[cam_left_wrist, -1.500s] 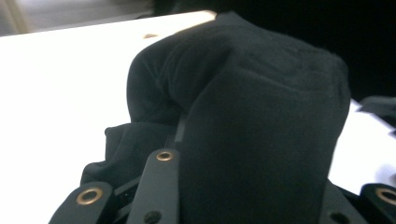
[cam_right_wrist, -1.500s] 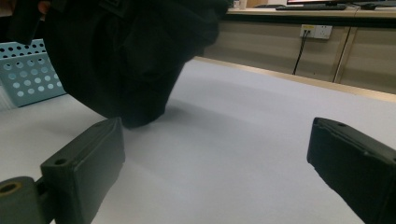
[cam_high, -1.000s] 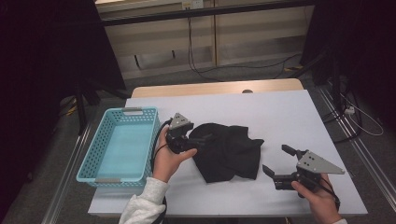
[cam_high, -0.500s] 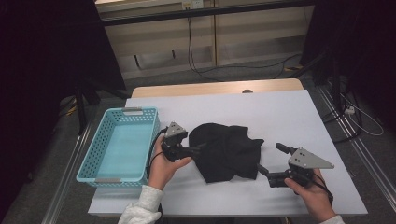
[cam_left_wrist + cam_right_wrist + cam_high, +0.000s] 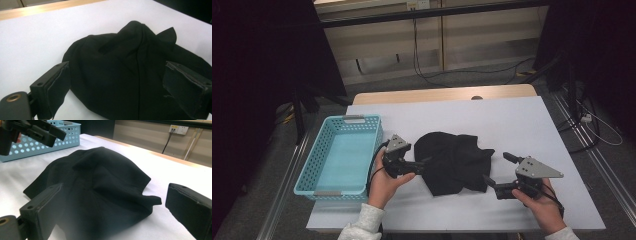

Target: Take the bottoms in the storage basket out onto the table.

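While the left gripper (image 5: 424, 166) sits low at the left edge of the black cloth (image 5: 454, 162), its jaws have just been opening and now stand wide, one pad either side of the fabric's rim without pressing on it; the right gripper (image 5: 496, 169) waits at the cloth's right edge, jaws likewise spread, with a loose fold lying between them but apart from both pads. Neither tool holds anything; the work in hand looks like taking up the garment, and I judge it barely begun, since the cloth lies in a rumpled heap on the white table (image 5: 522, 115), unfolded and unlifted; closing on the fabric, raising it and setting it wherever it belongs all remain. Just left of the left hand (image 5: 384, 180) stands the light blue basket (image 5: 312, 167), nothing visible inside it, a likely destination though I cannot be sure; beyond the table's far wooden edge run a wall and some cables. Nothing lies between cloth and basket; only the left hand itself stands in that path.
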The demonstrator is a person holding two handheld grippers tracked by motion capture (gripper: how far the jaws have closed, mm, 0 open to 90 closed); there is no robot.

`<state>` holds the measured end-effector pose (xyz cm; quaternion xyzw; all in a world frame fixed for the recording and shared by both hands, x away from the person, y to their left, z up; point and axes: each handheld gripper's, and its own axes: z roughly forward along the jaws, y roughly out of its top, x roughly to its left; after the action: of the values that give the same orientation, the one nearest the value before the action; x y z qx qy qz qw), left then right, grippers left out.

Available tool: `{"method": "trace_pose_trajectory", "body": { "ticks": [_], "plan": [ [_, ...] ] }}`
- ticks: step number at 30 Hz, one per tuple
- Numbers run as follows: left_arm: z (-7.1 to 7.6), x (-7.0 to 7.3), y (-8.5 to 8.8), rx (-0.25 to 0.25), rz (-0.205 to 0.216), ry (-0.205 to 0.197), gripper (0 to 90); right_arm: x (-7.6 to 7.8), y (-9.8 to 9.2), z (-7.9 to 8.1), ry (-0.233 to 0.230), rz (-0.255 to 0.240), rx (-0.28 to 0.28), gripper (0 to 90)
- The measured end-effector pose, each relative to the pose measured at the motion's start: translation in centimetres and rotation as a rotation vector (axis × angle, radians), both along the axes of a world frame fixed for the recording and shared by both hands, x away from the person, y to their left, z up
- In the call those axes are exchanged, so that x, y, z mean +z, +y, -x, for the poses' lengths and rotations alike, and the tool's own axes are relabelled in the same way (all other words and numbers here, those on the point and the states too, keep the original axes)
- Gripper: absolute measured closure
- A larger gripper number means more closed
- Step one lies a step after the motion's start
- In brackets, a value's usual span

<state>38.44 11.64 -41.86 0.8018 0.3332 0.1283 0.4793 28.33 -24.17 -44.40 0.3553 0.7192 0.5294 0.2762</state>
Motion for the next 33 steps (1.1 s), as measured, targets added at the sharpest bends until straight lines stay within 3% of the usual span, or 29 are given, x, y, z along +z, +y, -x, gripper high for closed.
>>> {"method": "trace_pose_trajectory", "body": {
  "ticks": [14, 20, 25, 30, 33],
  "plan": [
    [0.4, -0.3, 0.0, -0.007, 0.006, -0.005, 7.6, -0.4, 0.5, -1.4, 0.059, 0.02, -0.028, 2.4],
    [0.5, -0.1, -0.5, -0.03, 0.011, -0.017, 7.9, -0.4, -0.1, -2.0, 0.117, 0.044, -0.049, 15.0],
    [0.5, 0.0, -0.7, -0.038, 0.015, -0.016, 9.6, -0.2, 0.5, -2.0, 0.134, 0.021, 0.021, 25.7],
    [0.5, -0.1, -0.8, -0.034, 0.006, -0.021, 10.6, -0.7, 2.1, -2.0, 0.183, 0.067, 0.096, 33.9],
    [0.4, 0.0, -0.8, -0.029, -0.001, -0.021, 11.5, -1.0, 2.7, -2.2, 0.229, 0.081, 0.108, 39.5]
  ]
}}
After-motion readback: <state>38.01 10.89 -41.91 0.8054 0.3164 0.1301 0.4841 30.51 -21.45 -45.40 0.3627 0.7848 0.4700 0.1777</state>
